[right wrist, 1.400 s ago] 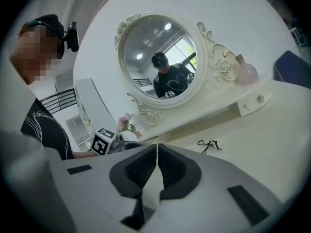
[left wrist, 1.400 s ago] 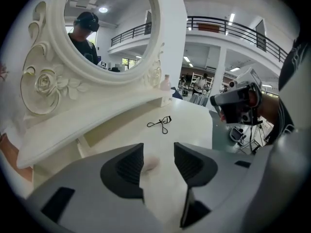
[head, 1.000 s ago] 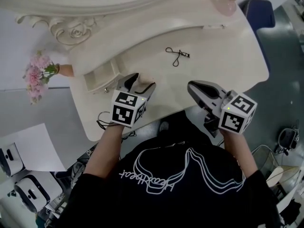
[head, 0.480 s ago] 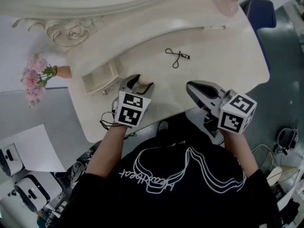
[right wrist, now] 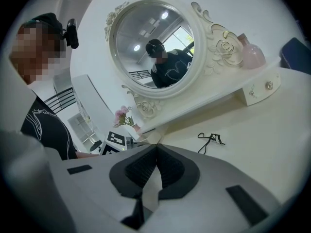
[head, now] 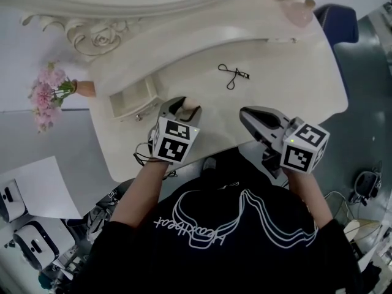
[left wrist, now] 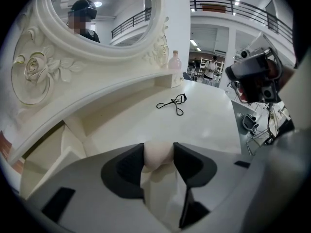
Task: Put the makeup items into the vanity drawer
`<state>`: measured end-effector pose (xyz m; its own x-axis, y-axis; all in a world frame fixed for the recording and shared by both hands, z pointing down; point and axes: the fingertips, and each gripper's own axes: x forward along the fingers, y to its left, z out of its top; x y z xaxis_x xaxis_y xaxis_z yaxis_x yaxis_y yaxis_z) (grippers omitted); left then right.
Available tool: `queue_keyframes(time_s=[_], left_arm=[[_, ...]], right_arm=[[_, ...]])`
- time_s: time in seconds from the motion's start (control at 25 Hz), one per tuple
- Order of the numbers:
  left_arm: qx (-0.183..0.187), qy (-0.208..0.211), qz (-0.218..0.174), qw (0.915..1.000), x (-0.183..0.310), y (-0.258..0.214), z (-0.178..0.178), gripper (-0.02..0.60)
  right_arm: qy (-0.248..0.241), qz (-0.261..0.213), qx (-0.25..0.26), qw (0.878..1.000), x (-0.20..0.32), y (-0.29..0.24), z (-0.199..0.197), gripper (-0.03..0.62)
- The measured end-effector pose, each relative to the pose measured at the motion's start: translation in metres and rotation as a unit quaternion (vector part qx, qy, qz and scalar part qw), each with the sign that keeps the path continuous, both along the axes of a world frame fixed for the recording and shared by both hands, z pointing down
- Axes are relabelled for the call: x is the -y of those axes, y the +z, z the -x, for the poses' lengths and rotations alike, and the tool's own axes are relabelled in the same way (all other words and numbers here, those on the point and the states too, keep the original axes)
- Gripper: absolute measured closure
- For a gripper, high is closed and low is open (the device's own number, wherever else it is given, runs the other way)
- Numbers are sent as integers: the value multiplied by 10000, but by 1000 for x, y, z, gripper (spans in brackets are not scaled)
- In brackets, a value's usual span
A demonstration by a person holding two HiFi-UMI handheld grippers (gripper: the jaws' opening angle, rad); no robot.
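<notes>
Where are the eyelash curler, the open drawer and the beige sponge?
eyelash curler (head: 234,73): head view, where its handles cross.
open drawer (head: 131,97): head view, on its bare inside.
beige sponge (left wrist: 158,154): left gripper view, on its rounded middle.

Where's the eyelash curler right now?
In the head view the eyelash curler lies alone on the vanity top, right of the open drawer and in front of the raised shelf.

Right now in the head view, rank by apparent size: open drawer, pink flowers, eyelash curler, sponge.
1. The drawer and the flowers: about alike, unranked.
2. The eyelash curler.
3. The sponge: smallest, though partly hidden.
</notes>
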<state>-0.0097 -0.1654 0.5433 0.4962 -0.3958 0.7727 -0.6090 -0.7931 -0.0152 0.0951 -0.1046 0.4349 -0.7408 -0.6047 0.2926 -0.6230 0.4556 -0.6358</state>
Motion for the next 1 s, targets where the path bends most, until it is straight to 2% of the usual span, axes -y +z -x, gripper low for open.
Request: queue_keyframes(time_s=[0.36,0.56,0.76,1.0], left_arm=[[-289,-177,-39,9994,-2,-21,6,399],[-576,-280,-280,9976,-1,-54,11,400],[-883,-478,-578,9933,3,-93,22,400],[-1296,-976,-752,9839,14,-128,50,400]], right_arm=[[-147,-37,-34,9999,-1,-5,13,592],[-243,-89,-46,9997,-2,-9,23,592],[-386,-140,-39,9991,-5,-15,36,592],[-570,-198,-51,9982,-5,-20,51,592]])
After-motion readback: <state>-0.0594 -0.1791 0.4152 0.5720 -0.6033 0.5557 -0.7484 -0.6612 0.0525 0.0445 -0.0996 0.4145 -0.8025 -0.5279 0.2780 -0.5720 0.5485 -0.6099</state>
